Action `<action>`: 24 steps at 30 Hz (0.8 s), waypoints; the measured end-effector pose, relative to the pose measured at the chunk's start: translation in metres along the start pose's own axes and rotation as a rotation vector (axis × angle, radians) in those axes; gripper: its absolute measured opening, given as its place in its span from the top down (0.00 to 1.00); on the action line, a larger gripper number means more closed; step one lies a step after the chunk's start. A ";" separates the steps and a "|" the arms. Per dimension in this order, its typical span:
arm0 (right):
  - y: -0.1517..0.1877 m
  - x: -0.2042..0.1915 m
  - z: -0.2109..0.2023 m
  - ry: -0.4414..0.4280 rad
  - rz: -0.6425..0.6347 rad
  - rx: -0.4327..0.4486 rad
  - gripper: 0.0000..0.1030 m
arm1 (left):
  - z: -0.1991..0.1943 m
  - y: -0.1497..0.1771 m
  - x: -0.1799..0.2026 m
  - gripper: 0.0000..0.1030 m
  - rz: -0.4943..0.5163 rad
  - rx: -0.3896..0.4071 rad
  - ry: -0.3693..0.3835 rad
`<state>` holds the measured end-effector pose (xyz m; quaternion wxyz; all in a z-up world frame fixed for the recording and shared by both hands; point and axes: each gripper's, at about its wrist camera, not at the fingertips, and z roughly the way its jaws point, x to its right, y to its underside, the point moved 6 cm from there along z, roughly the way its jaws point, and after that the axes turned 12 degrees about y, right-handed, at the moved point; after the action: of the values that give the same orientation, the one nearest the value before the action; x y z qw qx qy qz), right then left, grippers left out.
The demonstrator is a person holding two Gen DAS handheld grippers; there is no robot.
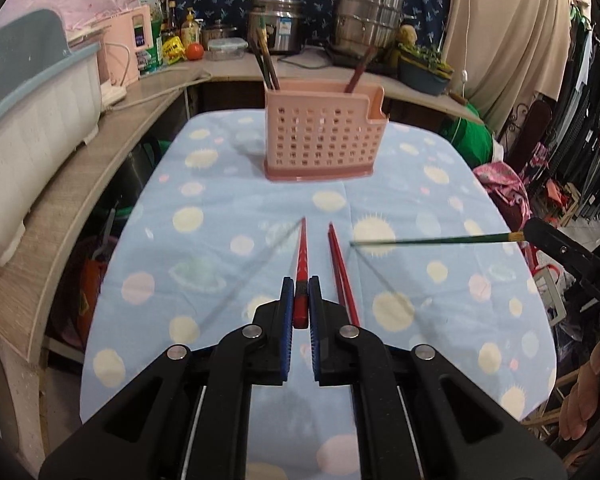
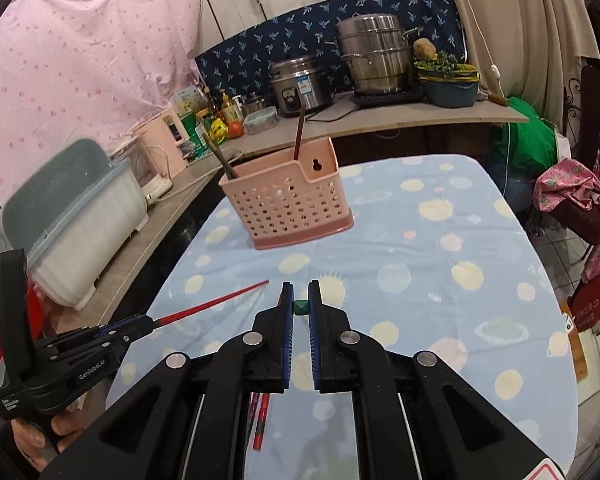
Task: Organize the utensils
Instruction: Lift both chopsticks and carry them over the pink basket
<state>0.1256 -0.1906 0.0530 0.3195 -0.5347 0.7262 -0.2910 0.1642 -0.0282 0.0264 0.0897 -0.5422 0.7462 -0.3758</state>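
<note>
We hold one chopstick in each tool, both lifted off the table so they can go into the pink perforated plastic utensil holder [image 1: 325, 142] standing upright at the far end of the blue cloth-covered table [image 1: 440, 208].

Our left gripper [image 1: 301, 300] is clenched on a red tapered chopstick [image 1: 302, 256], gripped near its thick end so the thin tip points forward toward the holder. That grip leaves most of the length free to slide down into a compartment.

Our right gripper [image 2: 300, 304] is closed on a dark green slender chopstick [image 1: 432, 240]. The left wrist view shows its length running sideways across the table; the right wrist view shows only its green butt end [image 2: 301, 306] pinched between the blue pads.

A pair of red chopsticks [image 1: 342, 276] lies flat on the cloth just beside the left gripper, apparently waiting its turn.

The holder already carries several brown chopsticks [image 1: 266, 66] leaning in its left compartment and one dark red one [image 1: 358, 72] on the right, so we judge the sorting to be partly done. Next, each held stick probably needs tipping upright above an opening before release.
</note>
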 end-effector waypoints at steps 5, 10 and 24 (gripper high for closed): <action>-0.038 -0.001 0.004 0.009 -0.003 0.071 0.93 | -0.004 -0.040 -0.001 0.93 0.002 0.047 -0.005; -0.073 -0.006 0.013 0.003 -0.004 0.121 0.93 | -0.008 -0.081 -0.001 0.93 0.012 0.106 -0.020; -0.166 -0.030 0.018 -0.067 0.039 0.251 0.93 | -0.028 -0.189 0.001 0.93 0.028 0.263 -0.024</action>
<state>0.2447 -0.2059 0.1734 0.4134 -0.4857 0.6833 -0.3554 0.2892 -0.0409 0.1706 0.1742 -0.5195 0.6969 -0.4628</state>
